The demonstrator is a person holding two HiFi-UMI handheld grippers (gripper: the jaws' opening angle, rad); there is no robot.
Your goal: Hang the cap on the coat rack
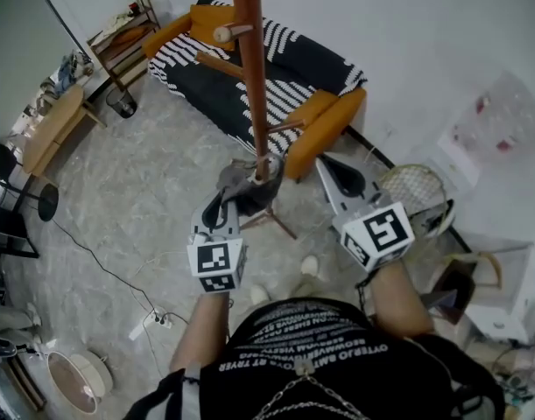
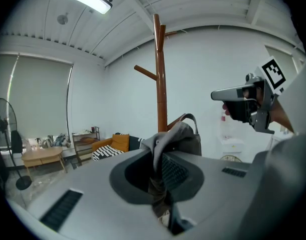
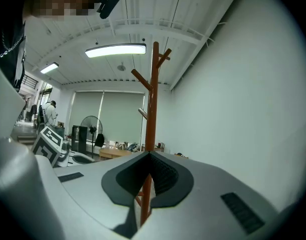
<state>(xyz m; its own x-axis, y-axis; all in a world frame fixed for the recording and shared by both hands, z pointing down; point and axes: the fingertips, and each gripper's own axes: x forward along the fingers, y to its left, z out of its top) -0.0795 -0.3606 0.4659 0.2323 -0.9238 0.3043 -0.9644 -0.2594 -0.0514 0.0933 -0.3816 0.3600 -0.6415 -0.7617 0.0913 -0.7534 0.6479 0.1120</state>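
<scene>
A grey cap [image 1: 248, 189] hangs bunched from my left gripper [image 1: 225, 196], which is shut on its fabric right beside the brown coat rack [image 1: 249, 59]. In the left gripper view the cap [image 2: 180, 136] rises out of the closed jaws of the left gripper [image 2: 158, 155], with the coat rack [image 2: 161, 74] and its pegs straight behind. My right gripper [image 1: 325, 166] is held to the right of the pole, shut and holding nothing. In the right gripper view its tips [image 3: 150, 156] meet in front of the coat rack [image 3: 153, 99].
A black-and-white striped sofa [image 1: 276, 68] with orange cushions stands behind the rack. A wooden table [image 1: 52, 125] and a shelf [image 1: 123, 33] are at the left. A power strip [image 1: 149, 322] and a fan [image 1: 74, 379] lie on the floor, and a round white basket [image 1: 416, 186] is at the right.
</scene>
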